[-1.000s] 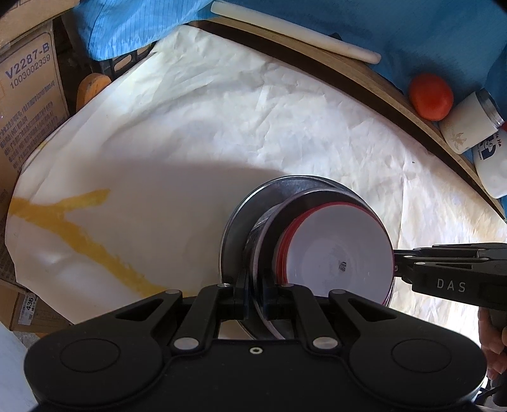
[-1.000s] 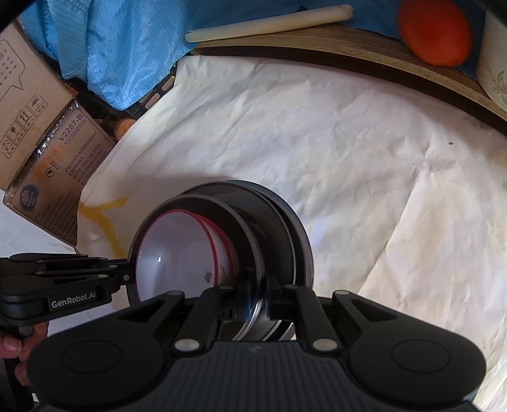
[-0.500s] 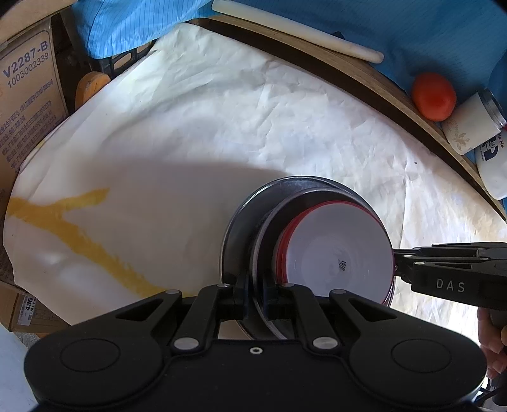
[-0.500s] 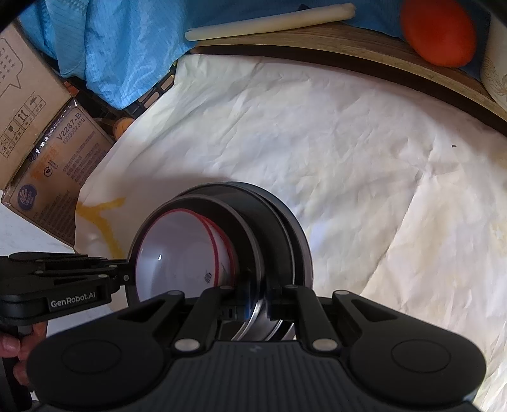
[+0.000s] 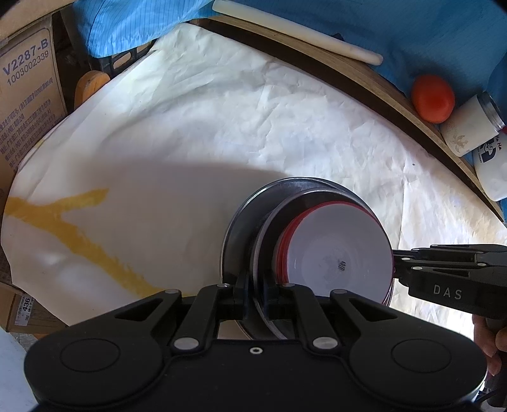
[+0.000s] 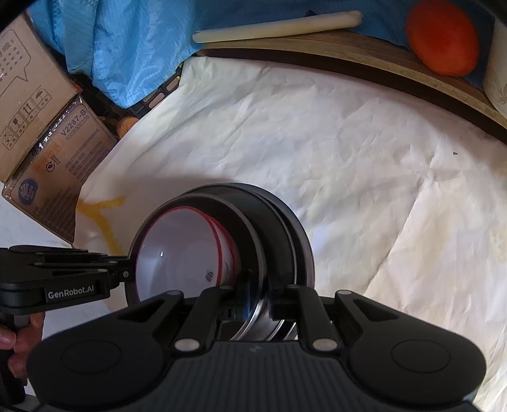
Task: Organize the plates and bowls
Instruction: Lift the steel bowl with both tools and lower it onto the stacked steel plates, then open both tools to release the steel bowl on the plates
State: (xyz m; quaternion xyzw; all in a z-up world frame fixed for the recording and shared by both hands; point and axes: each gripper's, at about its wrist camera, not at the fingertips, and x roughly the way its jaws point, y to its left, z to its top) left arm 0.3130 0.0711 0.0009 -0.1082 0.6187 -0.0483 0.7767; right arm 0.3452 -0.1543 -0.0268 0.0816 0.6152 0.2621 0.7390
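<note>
A nested stack hangs above the table between both grippers: a steel plate (image 5: 244, 222) outermost, a steel bowl (image 5: 272, 222) inside it, and white red-rimmed bowls (image 5: 339, 250) innermost. The same stack shows in the right wrist view, with the steel bowl (image 6: 253, 222) and the white bowls (image 6: 180, 250). My left gripper (image 5: 255, 291) is shut on the steel rims at one side. My right gripper (image 6: 258, 294) is shut on the rims at the opposite side. Each gripper's body also shows in the other view, the right one (image 5: 443, 279) and the left one (image 6: 63, 279).
Creased white paper (image 5: 221, 126) covers the round wooden table (image 5: 364, 82). At the far edge lie a white stick (image 5: 294, 28), an orange fruit (image 5: 432, 98) and white jars (image 5: 472, 126). Cardboard boxes (image 5: 25, 95) and blue cloth (image 6: 104, 47) stand to the left.
The stack and both grippers have shifted slightly; the view is nearly the same. Both grips hold as before.
</note>
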